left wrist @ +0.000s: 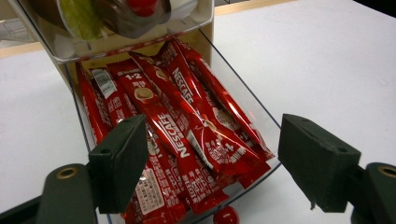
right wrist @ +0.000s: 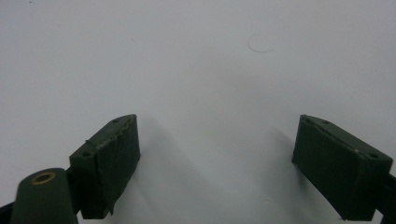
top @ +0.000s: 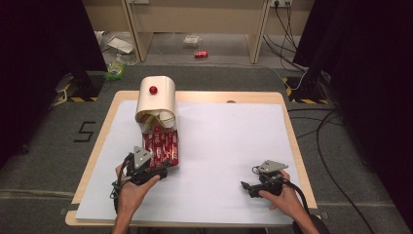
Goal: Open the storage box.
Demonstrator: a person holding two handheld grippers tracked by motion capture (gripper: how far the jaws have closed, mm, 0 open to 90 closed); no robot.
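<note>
Nearest, at about five o'clock on the white table sheet [top: 229, 146], the right gripper [top: 245, 185] rests in the person's hand with its jaws wide apart and nothing between them, seemingly parked out of the way. At roughly seven o'clock the left gripper [top: 164, 171] sits at the front end of the clear drawer [left wrist: 243, 105], jaws spread wide to either side of the drawer's small red knob [left wrist: 226, 216], pressing on nothing; the spread looks like a release of the pull. The drawer stands drawn out toward the person, so the red coffee sachets [left wrist: 180, 126] lie exposed and heaped lengthwise inside it. Farther off, toward eleven o'clock, the cream dispenser box [top: 157, 100] holds the drawer's back end, a red button on its rounded top.
</note>
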